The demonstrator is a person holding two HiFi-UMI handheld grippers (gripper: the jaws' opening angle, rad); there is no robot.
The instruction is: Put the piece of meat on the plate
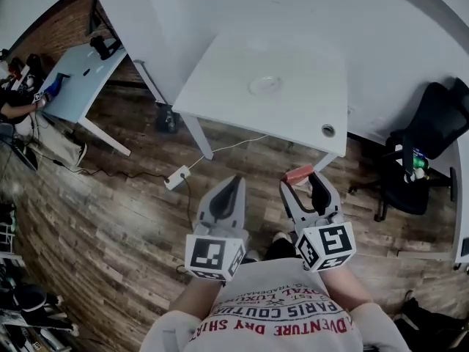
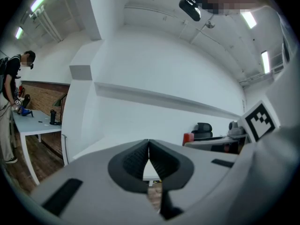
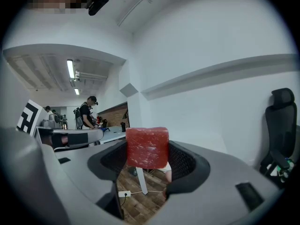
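My right gripper (image 1: 300,176) is shut on a red piece of meat (image 1: 298,173), held in the air just in front of the white table's near edge. In the right gripper view the meat (image 3: 147,147) is a marbled red block pinched between the dark pads. A white plate (image 1: 265,85) lies on the white table (image 1: 220,86), well beyond both grippers. My left gripper (image 1: 234,182) is shut with nothing in it, level with the right one and to its left. Its jaws (image 2: 148,159) meet at the tips in the left gripper view.
A black office chair (image 1: 421,152) stands to the right of the table. A power strip (image 1: 176,177) and cable lie on the wooden floor to the left. Another desk (image 1: 80,79) with a person at it stands far left. The table has a cable hole (image 1: 327,130) near its right corner.
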